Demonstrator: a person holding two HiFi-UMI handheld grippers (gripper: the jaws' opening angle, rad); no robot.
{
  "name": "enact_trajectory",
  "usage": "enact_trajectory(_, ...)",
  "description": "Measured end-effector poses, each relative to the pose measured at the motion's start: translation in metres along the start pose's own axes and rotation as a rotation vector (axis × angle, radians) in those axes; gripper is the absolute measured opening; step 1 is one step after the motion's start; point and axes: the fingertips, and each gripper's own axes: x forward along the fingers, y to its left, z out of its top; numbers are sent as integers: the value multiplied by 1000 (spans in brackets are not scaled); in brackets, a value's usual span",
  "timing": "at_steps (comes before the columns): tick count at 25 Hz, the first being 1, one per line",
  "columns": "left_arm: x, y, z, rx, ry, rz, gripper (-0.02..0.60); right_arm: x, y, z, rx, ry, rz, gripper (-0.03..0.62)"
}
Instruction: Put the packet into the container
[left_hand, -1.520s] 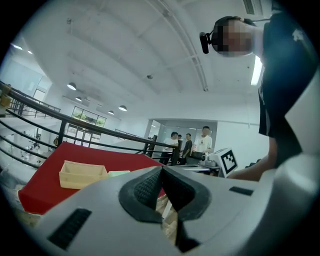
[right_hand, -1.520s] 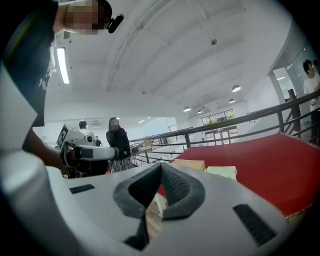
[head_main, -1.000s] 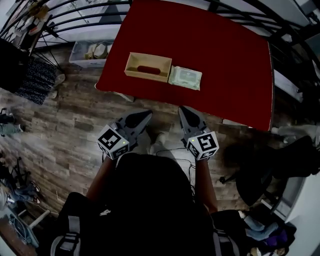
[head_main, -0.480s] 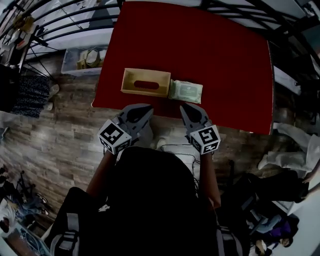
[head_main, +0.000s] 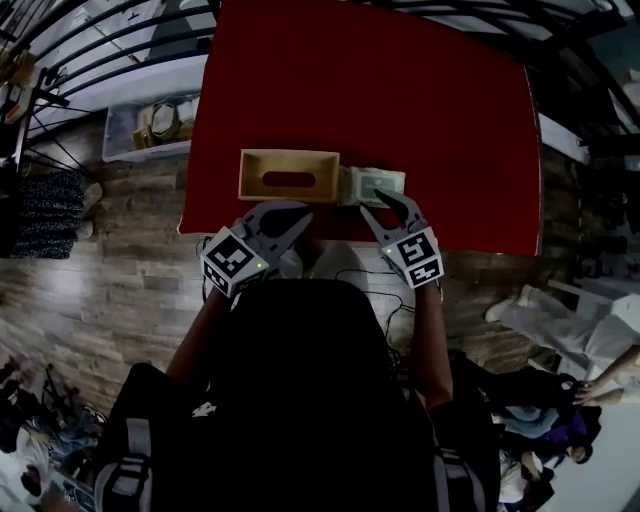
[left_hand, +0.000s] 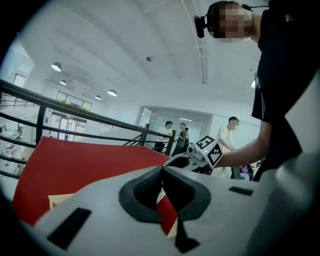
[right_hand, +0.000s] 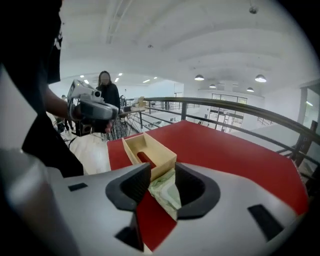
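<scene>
Since 1 second ago the 2 grippers have reached the table's (head_main: 450, 120) near edge. The right gripper (head_main: 383, 203), jaws just parting on nothing, has the packet (head_main: 372, 182) straight ahead — long axis left-right, just beside the container's (head_main: 288, 174) right end. The left gripper (head_main: 298, 212), closed and empty, is farther.

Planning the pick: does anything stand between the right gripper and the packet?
Nothing visible does. The right gripper, whose jaws have just been opening and hold nothing, points straight at the packet on the red table. The container sits just beyond it.
</scene>
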Motion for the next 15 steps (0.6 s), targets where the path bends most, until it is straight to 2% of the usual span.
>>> enact_trajectory(2,6,-2,1,-7,7,-12,9,4,-6,-7,-68,64,32,173)
enact_trajectory(5,15,2,0,-14,28,-10,9,13,-18,-27,-216,232,113,282)
enact_trajectory(10,27,1,-6,-5,61,16,8,34,-39,-62,-491,471,256,373)
enact_trajectory(15,37,-5,-10,-7,65,50,9,50,-47,-105,-579,642,381,422)
